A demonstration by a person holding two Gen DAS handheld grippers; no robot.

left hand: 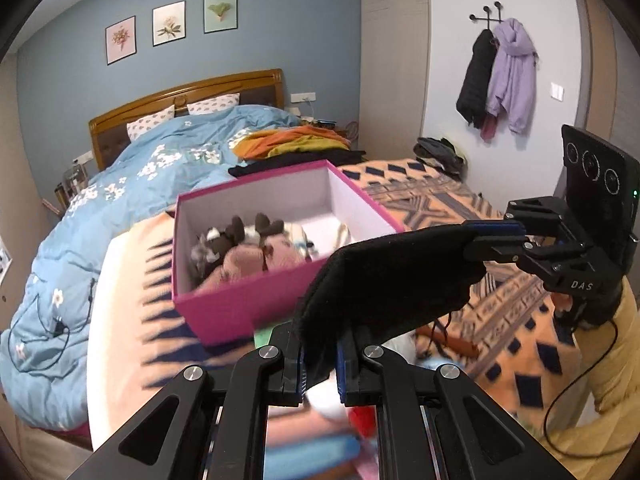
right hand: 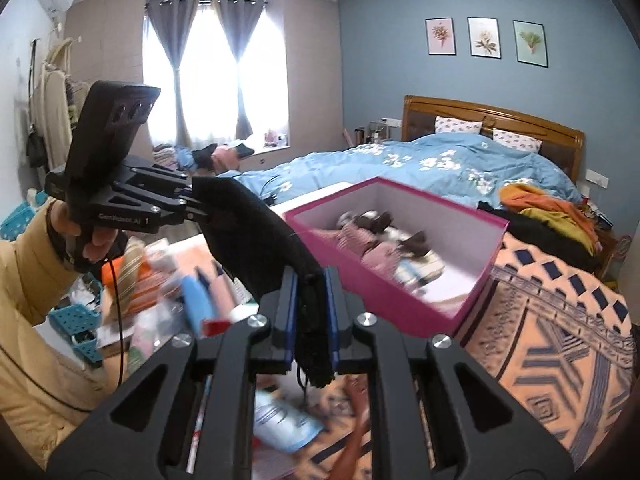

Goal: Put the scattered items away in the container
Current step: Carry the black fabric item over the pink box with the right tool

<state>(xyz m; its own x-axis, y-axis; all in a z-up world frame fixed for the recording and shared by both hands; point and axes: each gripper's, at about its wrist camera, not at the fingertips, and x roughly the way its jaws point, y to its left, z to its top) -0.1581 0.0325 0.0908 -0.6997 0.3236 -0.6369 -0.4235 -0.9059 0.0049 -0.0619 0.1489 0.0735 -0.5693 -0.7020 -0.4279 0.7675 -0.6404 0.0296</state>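
While the black cloth item hangs in the air between the two grippers, it has not reached the pink box; what sort of garment it is I cannot tell. The left gripper is clamped on one end, its blue-edged fingers pressed against the fabric, and the right gripper is clamped on the other end in the same way, so the cloth stretches taut from one to the other. Ahead of both grippers, just beyond the cloth, the box stands open on the patterned orange blanket. It already holds several soft things, among them pink and brown knitted pieces, which suggests part of the tidying is done, and a good part of its white floor at the far end is bare.

Below and beside the right gripper lies a blurred heap of scattered items: something blue, something orange, striped fabric, packets. More colour shows under the left gripper. I judge the job to be in its middle: this cloth must go in, then that heap remains. Farther off, the blue floral duvet and folded clothes sit well apart.
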